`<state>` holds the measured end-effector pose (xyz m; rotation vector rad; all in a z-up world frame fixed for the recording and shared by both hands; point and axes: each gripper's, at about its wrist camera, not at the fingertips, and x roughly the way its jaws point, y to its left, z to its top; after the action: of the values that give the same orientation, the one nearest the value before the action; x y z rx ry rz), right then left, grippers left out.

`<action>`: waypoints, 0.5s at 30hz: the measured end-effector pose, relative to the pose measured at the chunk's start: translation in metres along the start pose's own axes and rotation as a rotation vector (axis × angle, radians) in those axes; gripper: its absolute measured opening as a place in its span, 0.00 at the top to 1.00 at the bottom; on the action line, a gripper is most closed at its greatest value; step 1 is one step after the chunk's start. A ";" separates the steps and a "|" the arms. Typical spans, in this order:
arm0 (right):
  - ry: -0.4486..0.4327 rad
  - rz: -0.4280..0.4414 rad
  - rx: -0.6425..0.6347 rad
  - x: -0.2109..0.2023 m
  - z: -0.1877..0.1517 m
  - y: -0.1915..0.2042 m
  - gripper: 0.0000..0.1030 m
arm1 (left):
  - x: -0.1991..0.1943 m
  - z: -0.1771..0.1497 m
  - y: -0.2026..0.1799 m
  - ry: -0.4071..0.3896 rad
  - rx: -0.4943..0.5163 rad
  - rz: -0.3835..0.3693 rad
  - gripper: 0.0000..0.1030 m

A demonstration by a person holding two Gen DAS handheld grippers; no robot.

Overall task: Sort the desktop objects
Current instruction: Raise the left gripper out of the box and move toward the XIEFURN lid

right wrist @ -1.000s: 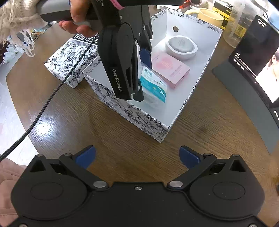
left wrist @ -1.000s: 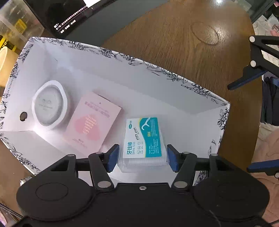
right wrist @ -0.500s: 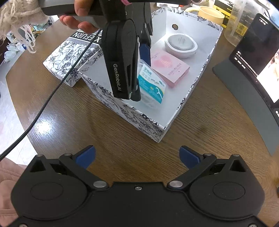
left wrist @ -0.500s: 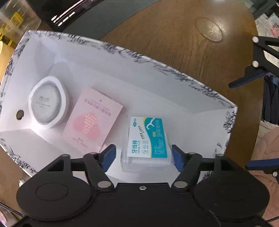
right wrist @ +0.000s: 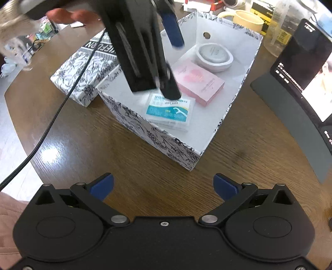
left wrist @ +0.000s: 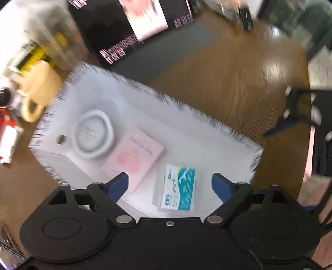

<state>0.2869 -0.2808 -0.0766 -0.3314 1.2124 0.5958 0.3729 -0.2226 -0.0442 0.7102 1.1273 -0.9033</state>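
A round brown wooden table (right wrist: pixel 238 149) carried an open white box with a black floral print (right wrist: pixel 166 137). Its matching lid (right wrist: pixel 83 70) lay touching the box's left side, and a dark tablet stand (right wrist: pixel 290 112) stood to the right. At the far edge sat a cream mug (right wrist: pixel 247 19) and what looked like a clear plastic container (right wrist: pixel 280 31).

Left tongs (left wrist: pixel 169 184) open, seemingly raised.

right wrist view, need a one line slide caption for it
Left gripper open above the floss pick pack lying in the floral box beside a pink box.
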 end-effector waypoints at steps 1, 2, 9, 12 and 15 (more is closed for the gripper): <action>-0.007 -0.004 0.007 -0.002 0.000 0.002 0.00 | -0.011 -0.002 0.000 -0.039 -0.023 0.014 0.00; -0.014 -0.008 0.015 -0.004 0.000 0.004 0.00 | -0.017 -0.003 -0.002 -0.075 -0.044 0.031 0.00; -0.064 -0.034 0.080 -0.018 -0.009 0.032 0.00 | -0.072 -0.050 -0.017 -0.268 -0.213 0.095 0.00; -0.088 -0.055 0.101 -0.025 -0.014 0.048 0.00 | -0.096 -0.085 -0.028 -0.334 -0.292 0.144 0.00; -0.119 -0.064 0.123 -0.031 -0.017 0.064 0.00 | -0.107 -0.113 -0.033 -0.377 -0.365 0.184 0.00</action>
<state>0.2283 -0.2462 -0.0488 -0.2273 1.1146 0.4772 0.2764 -0.1164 0.0247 0.3180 0.8423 -0.6187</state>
